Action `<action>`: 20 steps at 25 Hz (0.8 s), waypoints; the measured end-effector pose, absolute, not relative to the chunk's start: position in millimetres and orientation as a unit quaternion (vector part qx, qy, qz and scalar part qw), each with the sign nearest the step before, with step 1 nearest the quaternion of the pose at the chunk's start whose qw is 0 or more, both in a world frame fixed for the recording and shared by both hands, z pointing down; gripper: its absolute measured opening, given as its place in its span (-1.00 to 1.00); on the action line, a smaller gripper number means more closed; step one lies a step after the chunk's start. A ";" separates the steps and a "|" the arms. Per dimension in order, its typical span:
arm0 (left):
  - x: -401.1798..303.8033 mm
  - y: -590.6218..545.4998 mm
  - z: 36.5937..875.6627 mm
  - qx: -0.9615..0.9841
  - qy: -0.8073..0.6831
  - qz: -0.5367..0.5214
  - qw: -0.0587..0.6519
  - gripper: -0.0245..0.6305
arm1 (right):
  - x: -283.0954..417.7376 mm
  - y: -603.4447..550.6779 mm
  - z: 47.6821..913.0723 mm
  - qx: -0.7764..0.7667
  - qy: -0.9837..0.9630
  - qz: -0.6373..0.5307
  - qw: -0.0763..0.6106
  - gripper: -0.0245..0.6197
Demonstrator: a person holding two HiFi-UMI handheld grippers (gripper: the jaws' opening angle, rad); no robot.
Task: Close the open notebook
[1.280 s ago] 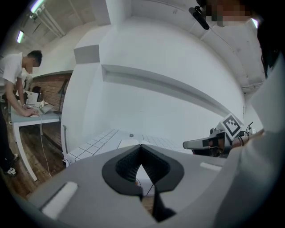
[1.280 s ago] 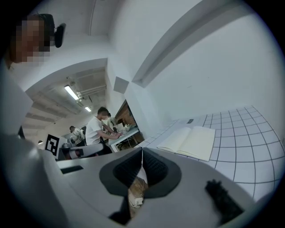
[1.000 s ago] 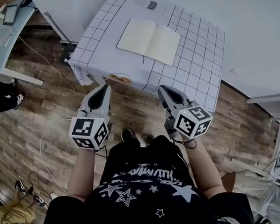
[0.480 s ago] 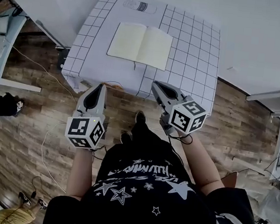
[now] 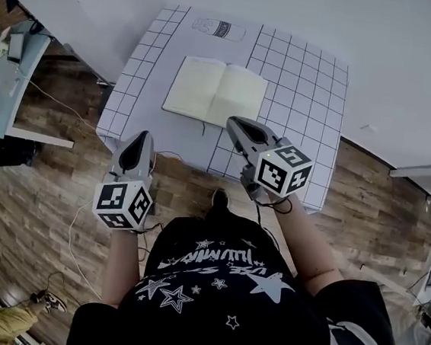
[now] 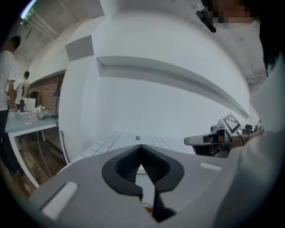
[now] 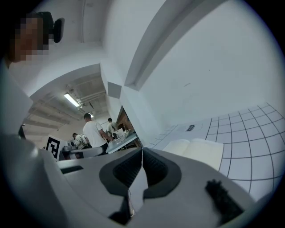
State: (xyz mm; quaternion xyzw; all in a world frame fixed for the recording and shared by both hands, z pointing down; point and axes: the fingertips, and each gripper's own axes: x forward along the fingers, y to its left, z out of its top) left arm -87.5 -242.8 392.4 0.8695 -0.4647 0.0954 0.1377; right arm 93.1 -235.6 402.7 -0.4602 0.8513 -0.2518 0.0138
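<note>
White block lettering runs across the chest of the black shirt (image 5: 224, 272), among printed stars; it is too warped to read for certain. A small dark logo (image 5: 217, 29) sits at the far edge of the checked tablecloth (image 5: 316, 87), too small to read. Black-and-white coded square markers cover the left cube (image 5: 122, 204) and the right cube (image 5: 283, 169).

Cream notebook (image 5: 215, 92), white black-gridded tablecloth (image 5: 300, 100)

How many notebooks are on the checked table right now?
1. The open notebook lies flat near the middle of the checked table, just ahead of the right gripper. No other shows on the table.
</note>
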 end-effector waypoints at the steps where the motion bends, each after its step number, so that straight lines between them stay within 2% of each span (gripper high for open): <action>1: -91.2 -247.8 392.3 0.863 -0.477 0.090 0.142 -0.90 | 93.3 -241.1 404.7 -0.457 0.853 -0.252 0.011 -0.88; 10: -107.9 -276.1 397.1 0.848 -0.499 0.103 0.150 -0.90 | 64.7 -272.1 403.2 -0.426 0.871 -0.247 0.000 -0.88; 20: -114.4 -336.1 420.0 0.888 -0.412 0.129 0.159 -0.90 | 26.4 -310.5 430.5 -0.477 0.838 -0.264 -0.032 -0.88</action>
